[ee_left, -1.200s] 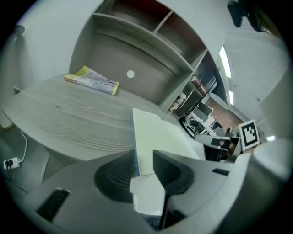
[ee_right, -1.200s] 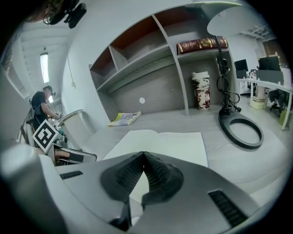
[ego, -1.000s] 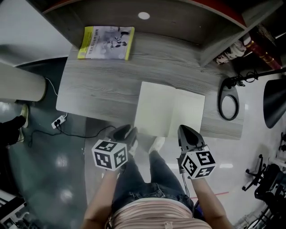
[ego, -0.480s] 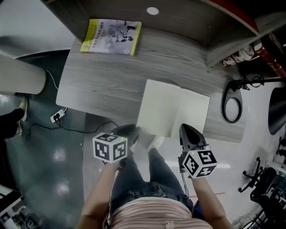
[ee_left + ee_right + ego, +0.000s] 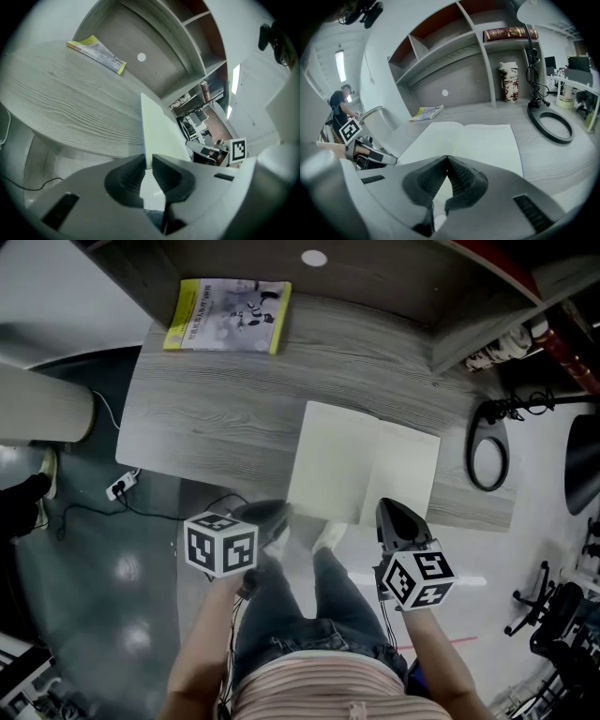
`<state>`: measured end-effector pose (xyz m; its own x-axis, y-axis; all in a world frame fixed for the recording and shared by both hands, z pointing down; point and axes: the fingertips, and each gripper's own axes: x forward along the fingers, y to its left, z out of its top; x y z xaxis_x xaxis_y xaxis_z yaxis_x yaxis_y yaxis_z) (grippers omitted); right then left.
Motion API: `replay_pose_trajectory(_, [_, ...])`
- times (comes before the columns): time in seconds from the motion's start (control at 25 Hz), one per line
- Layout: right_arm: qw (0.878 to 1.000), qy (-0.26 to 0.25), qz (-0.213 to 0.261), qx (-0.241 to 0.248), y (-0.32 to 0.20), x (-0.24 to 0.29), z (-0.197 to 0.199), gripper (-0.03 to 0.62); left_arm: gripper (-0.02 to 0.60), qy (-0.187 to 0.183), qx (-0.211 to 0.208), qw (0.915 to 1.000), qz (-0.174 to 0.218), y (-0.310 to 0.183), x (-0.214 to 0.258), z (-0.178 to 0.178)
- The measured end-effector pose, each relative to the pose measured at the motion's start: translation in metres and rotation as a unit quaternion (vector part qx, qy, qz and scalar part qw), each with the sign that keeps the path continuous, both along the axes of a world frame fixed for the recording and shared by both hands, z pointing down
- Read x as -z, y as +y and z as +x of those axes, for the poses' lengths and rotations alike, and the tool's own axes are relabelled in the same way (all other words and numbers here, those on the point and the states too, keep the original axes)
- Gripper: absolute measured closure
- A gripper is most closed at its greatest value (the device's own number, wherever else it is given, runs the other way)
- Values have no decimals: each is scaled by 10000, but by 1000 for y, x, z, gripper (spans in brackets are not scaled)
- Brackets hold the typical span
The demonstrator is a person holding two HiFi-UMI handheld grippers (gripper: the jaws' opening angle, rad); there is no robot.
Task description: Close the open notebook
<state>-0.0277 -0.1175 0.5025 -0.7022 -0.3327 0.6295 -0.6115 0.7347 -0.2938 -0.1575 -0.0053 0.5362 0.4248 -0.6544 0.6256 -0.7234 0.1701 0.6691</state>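
The open notebook (image 5: 364,465) lies flat with blank cream pages near the front edge of the grey wooden desk (image 5: 216,418). My left gripper (image 5: 279,513) hovers just off the desk's front edge by the notebook's near left corner, jaws shut and empty. My right gripper (image 5: 388,508) sits at the near right part of the notebook, also shut on nothing. In the left gripper view the left gripper (image 5: 148,159) points at the notebook (image 5: 159,126) edge-on. In the right gripper view the right gripper (image 5: 446,159) faces the notebook's (image 5: 473,140) spread pages.
A yellow-spined book (image 5: 228,304) lies at the desk's far left. A black lamp base ring (image 5: 487,460) rests at the right end. Shelves above hold a vase (image 5: 508,82) and a dark red book (image 5: 510,33). A power strip (image 5: 122,491) lies on the floor.
My left gripper has drifted a little to the left. The right gripper and the notebook stay as they were.
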Motion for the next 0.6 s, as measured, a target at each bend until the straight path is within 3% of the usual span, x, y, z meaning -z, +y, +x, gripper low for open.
replay_pose_trajectory(0.6, [9991,98,141,-391,0,6,19,586,552,-165,-648,9956,650,-9,62,19])
